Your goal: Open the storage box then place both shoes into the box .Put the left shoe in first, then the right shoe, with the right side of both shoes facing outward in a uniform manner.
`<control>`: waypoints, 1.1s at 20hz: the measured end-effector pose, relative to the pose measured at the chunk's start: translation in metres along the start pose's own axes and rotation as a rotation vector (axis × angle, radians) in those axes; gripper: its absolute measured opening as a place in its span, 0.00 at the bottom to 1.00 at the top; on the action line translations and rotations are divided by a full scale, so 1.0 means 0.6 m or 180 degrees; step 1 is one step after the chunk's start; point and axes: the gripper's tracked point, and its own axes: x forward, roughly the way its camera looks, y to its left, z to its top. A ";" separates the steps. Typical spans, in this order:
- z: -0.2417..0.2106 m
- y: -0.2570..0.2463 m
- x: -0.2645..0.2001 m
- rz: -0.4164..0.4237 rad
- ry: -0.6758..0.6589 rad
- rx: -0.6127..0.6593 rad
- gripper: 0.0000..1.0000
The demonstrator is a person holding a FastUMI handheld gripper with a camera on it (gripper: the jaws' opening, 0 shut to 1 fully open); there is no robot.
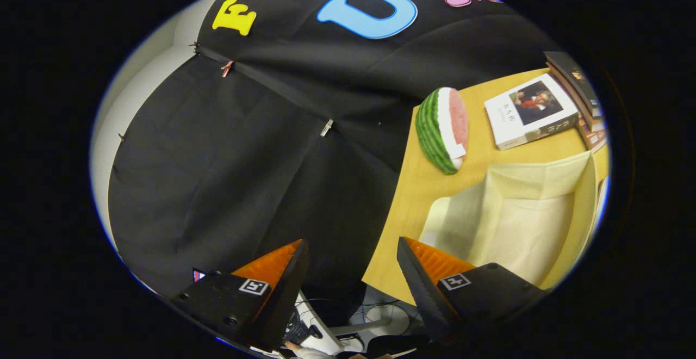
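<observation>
Two fingers of the gripper [352, 283] are standing apart, holding nothing, hanging off the table [435, 185] edge. Box [516, 223] is sitting open w/ cream lining, just beyond the right finger; no shoes inside. Prob. lid step done; next is fetching the left shoe.

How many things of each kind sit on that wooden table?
Green-rinded watermelon slice toy: 1
Cream fabric storage box, open: 1
Books: white-covered one, plus a stack whose number I cannot tell
Total: at least 4
The gripper, jaws apart, holds nothing.
</observation>
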 end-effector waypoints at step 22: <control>-0.034 -0.625 -0.425 -0.2658 -0.0016 -0.0459 0.99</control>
